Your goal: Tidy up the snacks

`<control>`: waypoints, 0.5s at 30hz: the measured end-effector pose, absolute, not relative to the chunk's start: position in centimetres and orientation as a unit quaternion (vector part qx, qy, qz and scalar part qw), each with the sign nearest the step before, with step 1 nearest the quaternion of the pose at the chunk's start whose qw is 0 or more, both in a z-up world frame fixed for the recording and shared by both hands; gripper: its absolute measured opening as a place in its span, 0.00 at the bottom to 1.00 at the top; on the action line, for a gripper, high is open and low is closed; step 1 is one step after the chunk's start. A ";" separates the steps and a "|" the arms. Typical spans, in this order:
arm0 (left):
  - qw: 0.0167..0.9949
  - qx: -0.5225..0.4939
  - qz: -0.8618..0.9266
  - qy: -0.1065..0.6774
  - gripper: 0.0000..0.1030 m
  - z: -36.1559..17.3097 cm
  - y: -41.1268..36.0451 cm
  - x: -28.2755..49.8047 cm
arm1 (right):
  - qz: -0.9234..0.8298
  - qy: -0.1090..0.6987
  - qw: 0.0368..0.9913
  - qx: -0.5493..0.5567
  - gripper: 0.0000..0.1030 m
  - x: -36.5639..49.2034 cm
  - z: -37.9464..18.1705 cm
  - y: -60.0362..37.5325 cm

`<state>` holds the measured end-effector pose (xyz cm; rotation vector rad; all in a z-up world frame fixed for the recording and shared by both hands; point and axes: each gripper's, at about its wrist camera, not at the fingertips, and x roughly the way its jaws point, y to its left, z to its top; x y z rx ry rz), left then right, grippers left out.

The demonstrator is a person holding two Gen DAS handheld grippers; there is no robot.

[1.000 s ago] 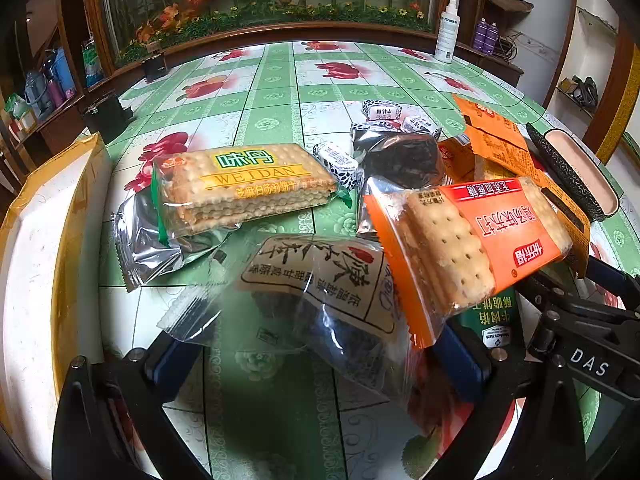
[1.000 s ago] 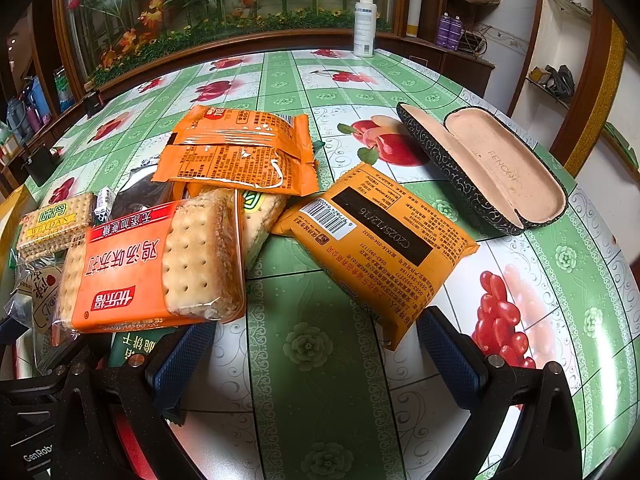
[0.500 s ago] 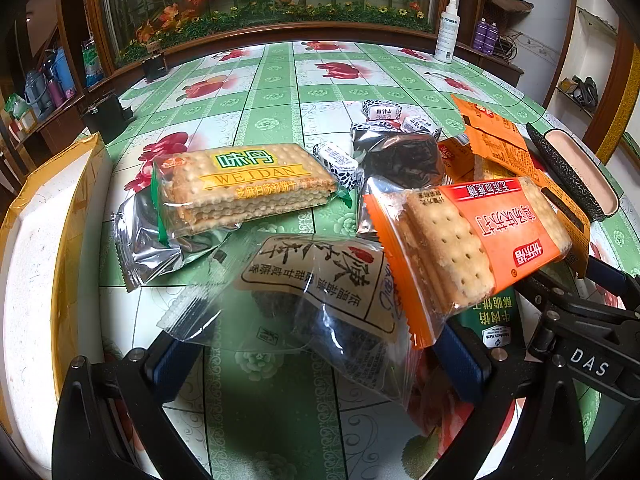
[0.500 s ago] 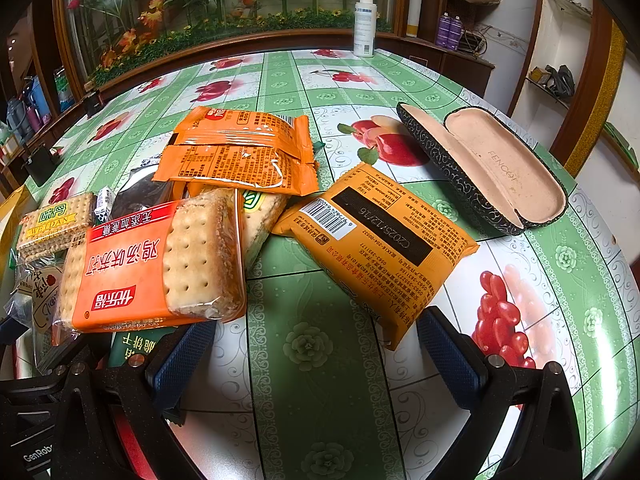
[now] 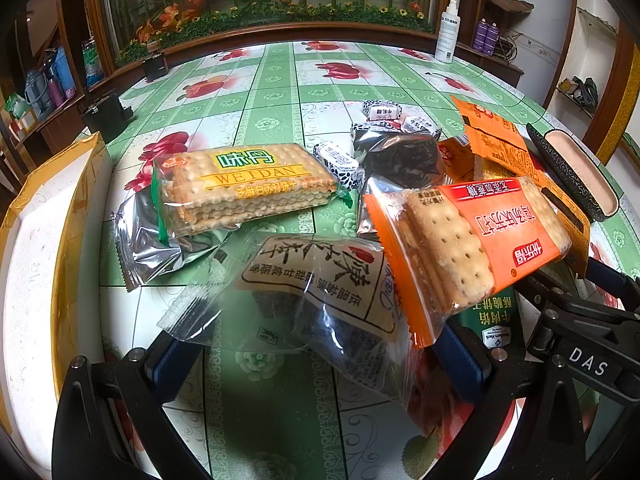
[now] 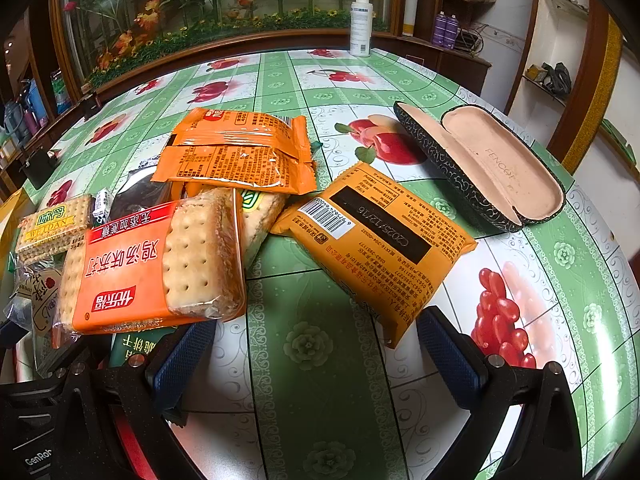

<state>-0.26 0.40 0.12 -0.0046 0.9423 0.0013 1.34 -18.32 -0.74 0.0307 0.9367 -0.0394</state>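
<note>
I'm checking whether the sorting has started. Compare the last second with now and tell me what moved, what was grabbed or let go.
Nothing visibly changed. Both views match the earlier ones: the left gripper and right gripper are open and empty above the green flowered tablecloth, and the orange soda-cracker pack, the clear dark-plum bag and the yellow barcode packet lie where they were.

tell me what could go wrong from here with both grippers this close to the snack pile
The left gripper is open around the loose clear bag, which may crumple or slip. The orange cracker pack overlaps that bag and could get dragged along. The open glasses case beside the yellow pack could be bumped.
</note>
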 end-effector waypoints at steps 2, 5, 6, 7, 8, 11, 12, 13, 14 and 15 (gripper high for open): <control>0.891 -0.002 0.001 0.454 1.00 0.1 0.4 -0.2 | -0.019 0.451 0.892 0.015 0.99 1.3 -0.7 -18.3; 0.891 0.000 -0.002 0.454 1.00 0.0 0.3 -0.5 | -0.019 0.451 0.892 0.014 0.99 1.4 -0.7 -18.3; 0.891 0.002 -0.006 0.454 1.00 0.0 0.2 -0.6 | -0.016 0.451 0.892 0.014 0.99 1.6 -0.7 -18.2; 0.891 0.007 -0.014 0.455 1.00 0.0 0.3 -0.8 | -0.013 0.452 0.892 0.012 0.99 1.7 -0.7 -18.2; 0.889 0.012 -0.025 0.457 1.00 0.1 0.1 -1.1 | -0.011 0.454 0.891 0.011 0.99 1.7 -0.7 -18.0; 0.887 0.023 -0.039 0.459 1.00 0.2 -0.5 -1.8 | 0.009 0.463 0.886 0.002 0.99 1.1 -0.4 -18.4; 0.887 0.028 -0.045 0.459 1.00 0.4 -0.6 -2.1 | 0.015 0.466 0.885 0.001 0.99 1.0 -0.5 -18.5; 0.886 0.032 -0.051 0.459 1.00 0.4 -0.7 -2.2 | 0.019 0.468 0.884 0.002 0.99 0.7 -0.4 -18.6; 0.887 0.030 -0.057 0.458 1.00 0.4 -0.7 -2.4 | 0.022 0.469 0.883 0.004 0.99 0.5 -0.5 -18.8; 0.888 0.025 -0.064 0.454 1.00 0.6 -0.6 -2.7 | 0.030 0.471 0.881 0.006 0.99 0.1 -0.4 -18.8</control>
